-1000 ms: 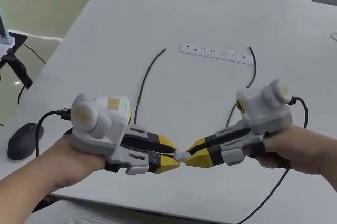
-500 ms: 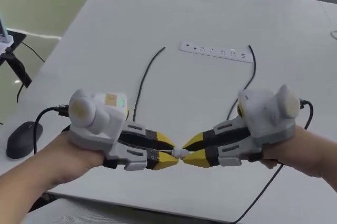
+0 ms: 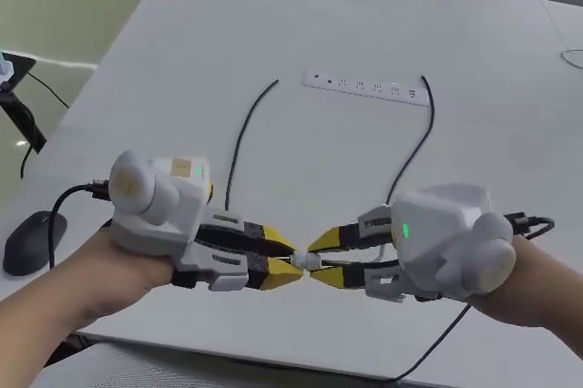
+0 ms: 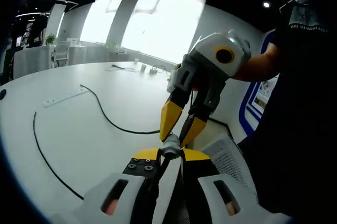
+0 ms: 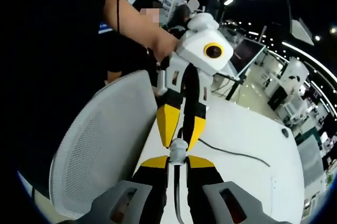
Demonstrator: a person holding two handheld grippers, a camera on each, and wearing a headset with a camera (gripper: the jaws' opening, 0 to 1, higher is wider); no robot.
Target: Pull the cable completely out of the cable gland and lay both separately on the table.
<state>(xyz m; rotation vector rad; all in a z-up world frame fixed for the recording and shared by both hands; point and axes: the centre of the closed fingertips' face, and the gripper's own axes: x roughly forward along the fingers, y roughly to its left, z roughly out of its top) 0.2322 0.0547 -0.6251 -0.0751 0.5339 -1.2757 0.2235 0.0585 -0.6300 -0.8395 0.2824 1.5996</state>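
Pulling askew at lower centre, with left tongs (image 3: 292, 262) clamped on the gland (image 4: 170, 147) and right tongs (image 3: 316, 263) on the cable (image 5: 176, 195), may cause slippage.

Wide white table top (image 3: 383, 33): smooth, matt, laminate look, soft glare. Left gripper (image 3: 291, 260) and right gripper (image 3: 316, 263): moulded white and grey plastic shells, smooth, faint sheen; yellow jaw tips in satin plastic. Small pale-grey cable gland (image 3: 305, 261): smooth plastic. Thin black cable (image 3: 239, 147): matt, rubbery sheath. Grey chair back (image 5: 95, 145): perforated mesh, dull.
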